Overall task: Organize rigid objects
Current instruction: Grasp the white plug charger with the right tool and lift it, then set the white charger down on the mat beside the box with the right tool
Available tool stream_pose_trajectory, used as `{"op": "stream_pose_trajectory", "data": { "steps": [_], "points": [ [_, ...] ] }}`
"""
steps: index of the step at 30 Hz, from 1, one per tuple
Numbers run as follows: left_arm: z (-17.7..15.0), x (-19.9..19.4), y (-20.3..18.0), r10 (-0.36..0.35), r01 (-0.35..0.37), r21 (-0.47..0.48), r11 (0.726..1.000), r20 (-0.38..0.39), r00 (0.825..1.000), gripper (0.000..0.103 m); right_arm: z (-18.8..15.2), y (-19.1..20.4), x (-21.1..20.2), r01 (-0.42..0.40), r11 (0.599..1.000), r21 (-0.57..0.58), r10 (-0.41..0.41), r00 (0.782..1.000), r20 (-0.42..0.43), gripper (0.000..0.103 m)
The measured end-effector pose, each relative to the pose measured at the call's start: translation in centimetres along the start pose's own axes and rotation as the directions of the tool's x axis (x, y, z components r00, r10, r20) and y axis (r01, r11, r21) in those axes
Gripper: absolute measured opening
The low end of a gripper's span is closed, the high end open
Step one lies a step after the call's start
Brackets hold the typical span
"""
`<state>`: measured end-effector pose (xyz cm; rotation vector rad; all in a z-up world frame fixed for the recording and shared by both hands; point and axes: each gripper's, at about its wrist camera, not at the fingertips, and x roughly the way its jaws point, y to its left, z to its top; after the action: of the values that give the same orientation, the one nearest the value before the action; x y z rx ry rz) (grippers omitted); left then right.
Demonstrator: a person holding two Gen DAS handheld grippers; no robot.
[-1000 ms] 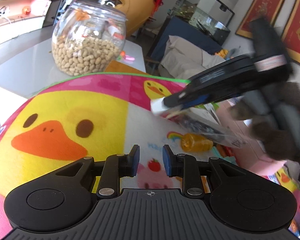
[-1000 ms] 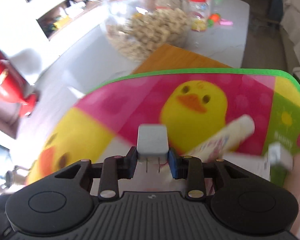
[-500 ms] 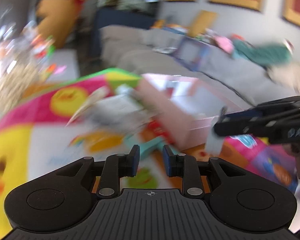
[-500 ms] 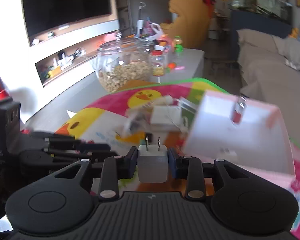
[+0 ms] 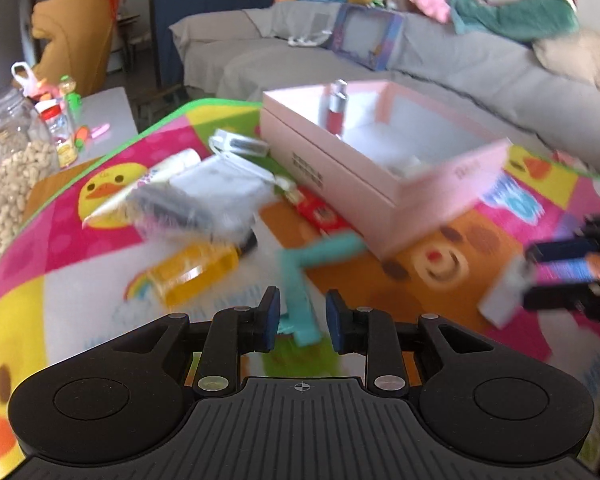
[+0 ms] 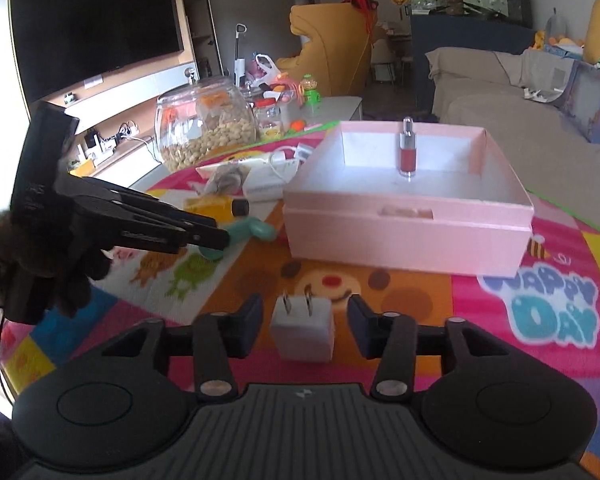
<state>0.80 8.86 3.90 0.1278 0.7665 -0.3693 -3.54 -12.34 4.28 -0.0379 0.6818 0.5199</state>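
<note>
On the play mat, before the pink box:

Right tongs: jaws parted, having just been opening; one white plug stands between them, prongs up, with a gap to each pad, so not gripped. In the left view the plug shows blurred at those tongs.

Left tongs: jaws partly open, having just opened a little; one teal tool lies between the pads; no pad is seen pressing on it. In the right view these tongs reach down over the teal tool.

Change from a second ago: the right tongs then pinched the plug over the duck print; now the plug is released near the box. The left tongs then had nothing between the jaws, facing the jar; now they face the box and the teal tool.

Count:
- Pink box: one, open, on the mat.
- Small red bottle: one, upright inside the box.
- Amber bottle: one, lying left of the box.
- White tube: one.
- White adapter with cable: one.
- Clear packet, blurred: one.
- Jar of nuts: one, on the table beyond the mat.
</note>
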Motion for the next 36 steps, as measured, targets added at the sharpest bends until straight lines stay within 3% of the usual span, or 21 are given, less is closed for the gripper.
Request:
{"op": "stream_pose_trajectory", "data": {
  "steps": [3,8,12,20,27,33,36],
  "points": [
    [-1.0,-0.8,-1.5,0.013,-0.013,0.009,1.000,-0.017,1.000,0.032,-0.9,-0.4,0.2,0.000,0.999,0.032,0.001,1.000,-0.021,0.055],
    [-1.0,-0.6,-2.1,0.032,-0.032,-0.068,0.997,-0.002,0.999,0.033,-2.1,-0.9,1.1,0.036,0.997,0.065,-0.032,0.998,-0.056,0.059],
    [-0.7,0.8,-1.8,0.057,-0.059,-0.145,0.988,-0.016,0.998,0.034,-3.2,-0.2,0.6,0.043,0.998,0.043,-0.043,0.999,-0.011,0.069],
    [-1.5,0.7,-2.5,0.128,-0.124,-0.148,0.981,0.019,0.992,0.036,-3.5,2.2,1.2,0.120,0.989,-0.088,-0.123,0.992,-0.022,0.076],
    [-3.5,-1.2,-1.7,0.081,-0.076,-0.117,0.990,0.038,0.996,0.035,-3.4,2.1,1.2,0.098,0.991,-0.086,-0.102,0.994,-0.042,0.087],
    [-4.1,-1.9,-0.7,0.049,-0.032,-0.242,0.970,0.067,0.997,0.033,-2.8,1.9,1.8,0.033,0.996,-0.086,-0.042,0.994,-0.103,0.103],
    [-4.2,-2.2,-0.4,0.037,-0.008,-0.297,0.955,0.091,0.995,0.032,-2.7,2.2,1.9,0.034,0.994,-0.106,-0.047,0.992,-0.117,0.103]
  ]
}}
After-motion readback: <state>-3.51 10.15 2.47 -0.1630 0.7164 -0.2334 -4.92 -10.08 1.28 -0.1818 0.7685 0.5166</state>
